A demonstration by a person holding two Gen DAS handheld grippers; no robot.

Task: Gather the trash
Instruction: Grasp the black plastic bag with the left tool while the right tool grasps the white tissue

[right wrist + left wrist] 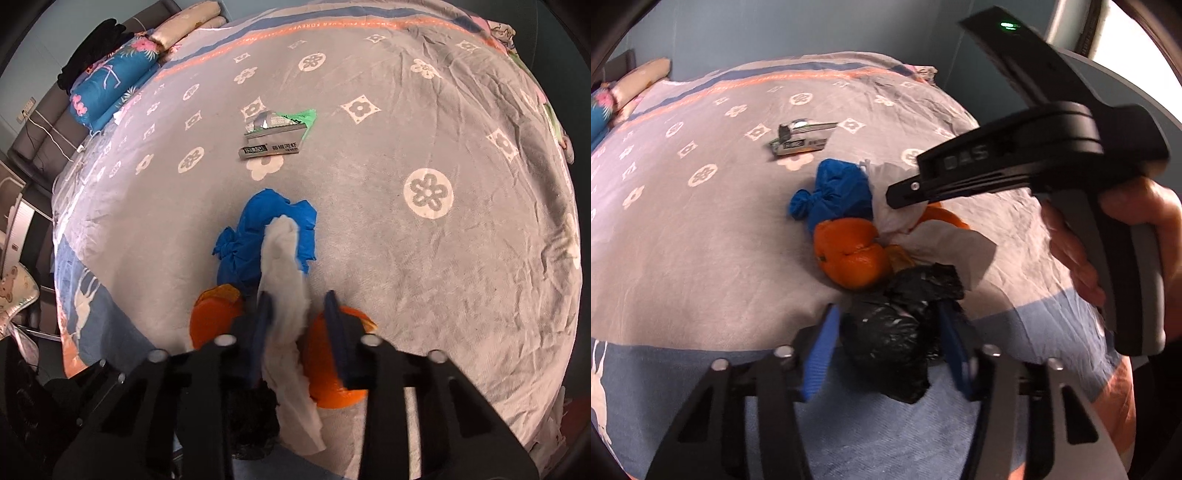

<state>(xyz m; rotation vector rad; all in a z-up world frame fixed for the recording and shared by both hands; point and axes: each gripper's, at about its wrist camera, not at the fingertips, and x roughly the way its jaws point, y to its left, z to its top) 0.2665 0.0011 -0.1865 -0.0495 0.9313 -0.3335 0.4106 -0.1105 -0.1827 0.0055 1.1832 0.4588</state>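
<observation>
two orange peels (334, 363) (214, 319), one blue bag (258, 236), one black bag (894, 332), one white tissue (286, 295) — two snack wrappers (271, 147) (282, 120)

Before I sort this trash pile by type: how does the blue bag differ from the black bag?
The blue bag is matte and knotted at one end; the black bag is glossy and crumpled, no knot visible. The blue bag lies free at the far side of the pile, against the white tissue; the black bag sits nearest, between the left gripper fingers. Both are scrunched plastic bundles on the bedspread.

Both wrist views look closely down, sharing the bedspread (701, 240) (406, 258).
</observation>
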